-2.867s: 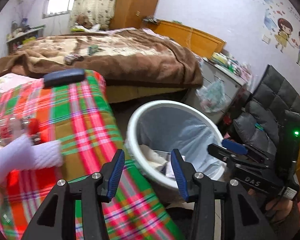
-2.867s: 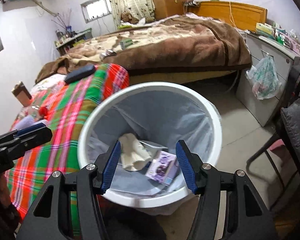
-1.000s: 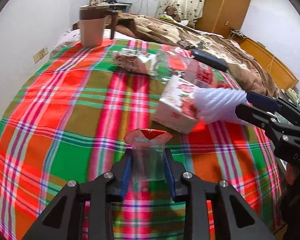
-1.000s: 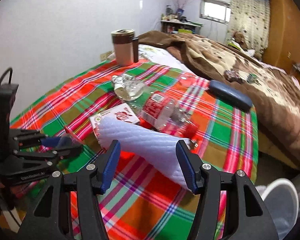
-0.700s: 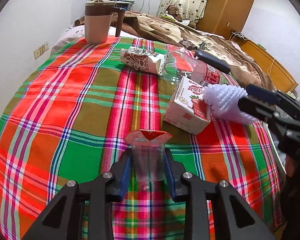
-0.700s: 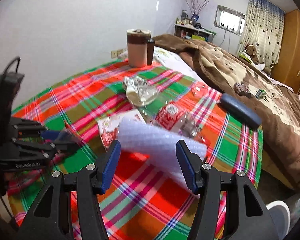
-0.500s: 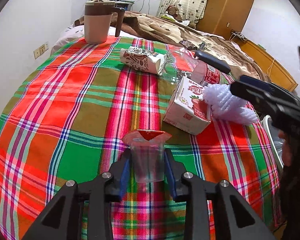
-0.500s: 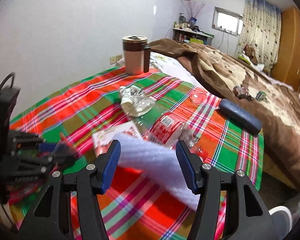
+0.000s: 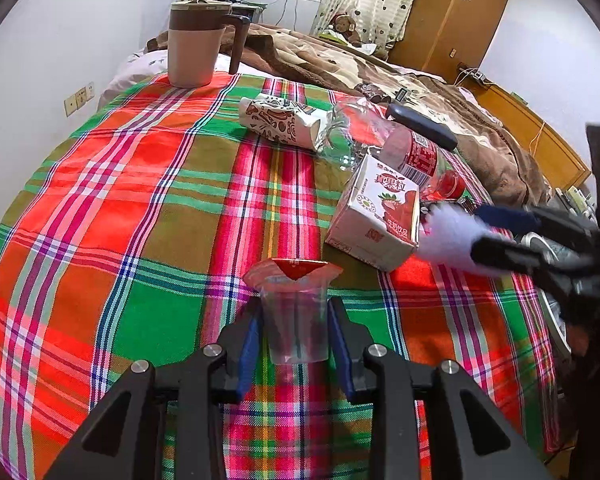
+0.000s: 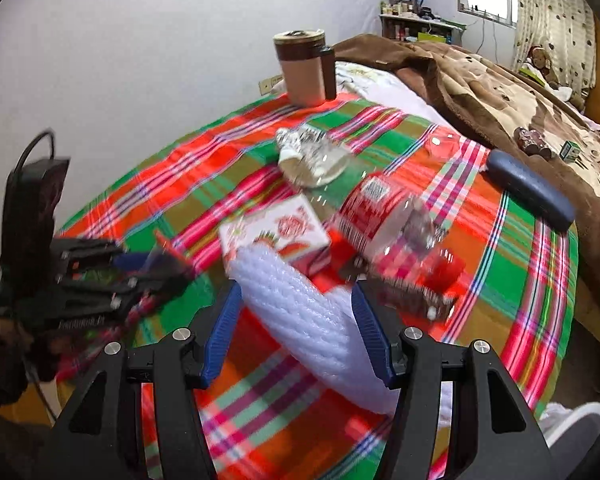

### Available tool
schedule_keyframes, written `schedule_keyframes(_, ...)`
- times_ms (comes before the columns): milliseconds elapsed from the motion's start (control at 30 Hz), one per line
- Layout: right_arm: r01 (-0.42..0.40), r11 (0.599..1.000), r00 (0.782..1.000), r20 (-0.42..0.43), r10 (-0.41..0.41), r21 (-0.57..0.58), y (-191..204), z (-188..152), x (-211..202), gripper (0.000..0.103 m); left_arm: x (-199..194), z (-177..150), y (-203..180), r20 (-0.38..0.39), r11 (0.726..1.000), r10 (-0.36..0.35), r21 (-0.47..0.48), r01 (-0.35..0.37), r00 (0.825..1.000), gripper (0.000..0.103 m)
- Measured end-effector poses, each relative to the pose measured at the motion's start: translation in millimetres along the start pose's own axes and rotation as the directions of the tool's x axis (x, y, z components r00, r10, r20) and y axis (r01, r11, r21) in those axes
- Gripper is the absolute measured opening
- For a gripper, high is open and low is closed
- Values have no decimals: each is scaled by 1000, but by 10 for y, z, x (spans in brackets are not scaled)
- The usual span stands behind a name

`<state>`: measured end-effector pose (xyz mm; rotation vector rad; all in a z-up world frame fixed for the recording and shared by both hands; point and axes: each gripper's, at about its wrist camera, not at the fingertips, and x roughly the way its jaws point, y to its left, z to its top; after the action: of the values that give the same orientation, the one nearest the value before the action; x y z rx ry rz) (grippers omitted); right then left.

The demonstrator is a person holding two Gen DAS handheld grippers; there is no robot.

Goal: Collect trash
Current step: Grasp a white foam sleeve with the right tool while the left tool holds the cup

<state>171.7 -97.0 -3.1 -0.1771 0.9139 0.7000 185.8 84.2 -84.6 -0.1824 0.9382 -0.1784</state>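
My left hand-held gripper (image 9: 296, 344) is clamped on a clear plastic cup (image 9: 294, 320) above the plaid-covered bench (image 9: 140, 200). My right hand-held gripper (image 10: 296, 336) is spread wide around a white foam sleeve (image 10: 300, 312) lying against the juice carton (image 10: 276, 232); I cannot tell whether its pads press it.

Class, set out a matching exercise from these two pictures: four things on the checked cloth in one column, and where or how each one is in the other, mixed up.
1. clear cup
2. white foam net
3. brown jug
4. juice carton

A. upright at the cloth's far edge
B. between the right tongs
C. lying beside the foam net
D. gripped in the left tongs

Pairs: 1-D, 2-B, 3-A, 4-C
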Motion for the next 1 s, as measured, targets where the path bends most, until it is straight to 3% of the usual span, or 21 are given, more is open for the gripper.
schedule_keyframes(133,20,1000,999,-45,-20,10,104,-154,14,59,2,-4,4,0,1000,2,3,-2,1000,33)
schedule_keyframes(300,103,988,992,-56,-110,-111,303,-320,21,59,0,-7,4,1,1000,3,4,-3,1000,33)
schedule_keyframes(533,1,996,996,-89,-9,-93,313,-459,32,59,-12,-27,-2,3,1000,1,6,-1,1000,33)
schedule_keyframes(667,5,997,993,-113,-15,-82,335,-531,93,59,-10,-24,-13,2,1000,0,15,0,1000,34)
schedule_keyframes(867,-11,1000,997,-74,10,-9,342,-565,35,59,-17,-30,-29,9,1000,3,14,-3,1000,34)
schedule_keyframes(1000,27,999,999,-44,-26,17,318,-587,2,41,-22,-34,-33,7,1000,-2,16,2,1000,31)
